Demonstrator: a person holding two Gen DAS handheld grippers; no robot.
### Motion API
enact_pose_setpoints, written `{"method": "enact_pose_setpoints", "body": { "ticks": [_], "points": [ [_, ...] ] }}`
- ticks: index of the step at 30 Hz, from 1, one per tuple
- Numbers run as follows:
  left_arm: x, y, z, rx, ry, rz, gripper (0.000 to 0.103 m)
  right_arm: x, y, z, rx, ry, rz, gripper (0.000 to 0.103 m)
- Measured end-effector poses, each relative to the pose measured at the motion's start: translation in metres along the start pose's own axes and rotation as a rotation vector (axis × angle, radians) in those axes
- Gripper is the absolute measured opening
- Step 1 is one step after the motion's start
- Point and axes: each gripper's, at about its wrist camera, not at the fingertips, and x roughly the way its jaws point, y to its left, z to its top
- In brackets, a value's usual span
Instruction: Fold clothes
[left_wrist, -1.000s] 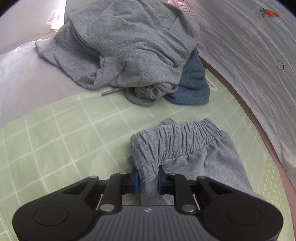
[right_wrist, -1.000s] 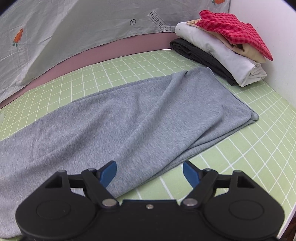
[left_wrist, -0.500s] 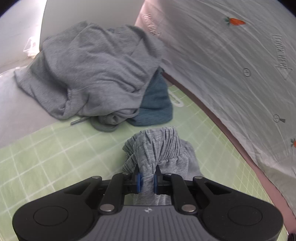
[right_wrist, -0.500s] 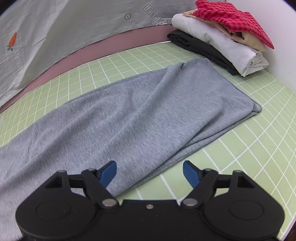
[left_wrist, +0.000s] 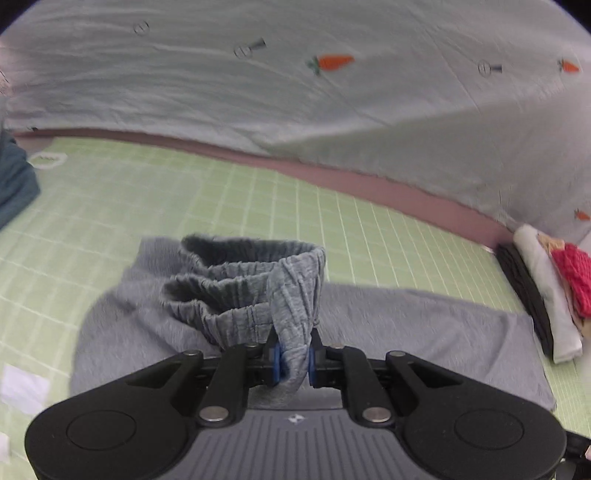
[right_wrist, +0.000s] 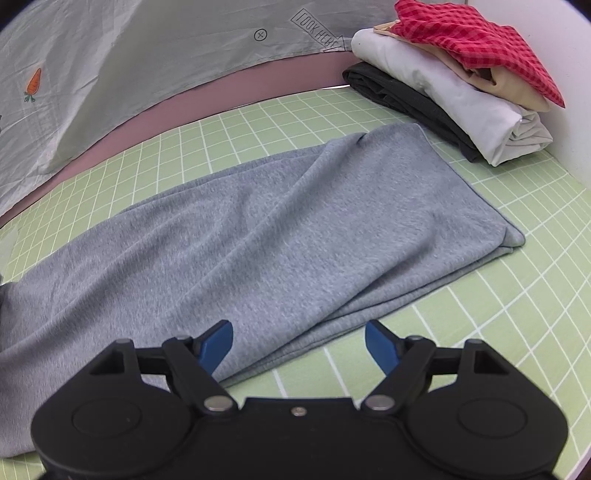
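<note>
Left gripper pinched the stretchy waist of the grey pants, lifted over the legs | pants lay long on the green mat, near the folded pile at far right | right gripper was wide open, holding nothing | step: folding waist toward leg ends | next: lay it flat, then let go.

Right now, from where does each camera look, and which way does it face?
Left wrist: on the left gripper, looking down along the pants; its jaws pinch the waistband.
Right wrist: on the open right gripper, looking down over the pants' legs toward the stack.
Shared: pants, stack, mat, sheet.
</note>
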Motion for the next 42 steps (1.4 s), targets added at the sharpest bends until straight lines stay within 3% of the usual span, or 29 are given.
{"method": "enact_pose_setpoints", "body": {
  "ticks": [2,4,6,9,12,16,20,24,29,34,42],
  "points": [
    [0.027,-0.017,-0.019,0.058,0.103,0.059,0.023,-0.001,-0.007,0.003,0.003,-0.005,0.0,0.079],
    [0.032,-0.022,-0.027,0.099,0.117,0.072,0.026,-0.001,-0.013,0.006,0.005,-0.011,-0.001,0.079],
    [0.025,-0.019,-0.025,0.07,0.1,0.042,0.039,-0.003,-0.018,0.009,0.004,-0.019,-0.002,0.079],
    [0.008,-0.006,-0.016,-0.029,0.065,-0.014,0.046,-0.003,-0.016,0.013,0.004,-0.029,-0.001,0.079],
    [-0.016,0.007,-0.008,-0.092,-0.001,-0.012,0.053,-0.003,-0.005,0.015,-0.015,-0.037,0.017,0.079],
    [-0.036,0.04,-0.001,-0.156,-0.067,0.108,0.055,-0.004,0.029,0.014,-0.082,-0.04,0.079,0.079],
    [-0.035,0.08,0.001,-0.168,-0.04,0.293,0.055,-0.006,0.079,0.013,-0.157,-0.042,0.172,0.079],
    [-0.028,0.117,0.0,-0.214,0.011,0.346,0.056,-0.007,0.131,0.014,-0.225,-0.037,0.29,0.08],
    [-0.022,0.136,-0.001,-0.218,0.043,0.341,0.056,-0.005,0.196,0.009,-0.303,-0.032,0.389,0.08],
    [-0.016,0.138,-0.001,-0.188,0.058,0.319,0.056,0.0,0.235,-0.001,-0.296,-0.006,0.483,0.081],
    [-0.004,0.146,-0.004,-0.206,0.093,0.294,0.056,0.018,0.246,-0.012,-0.248,0.071,0.53,0.083]
  ]
}}
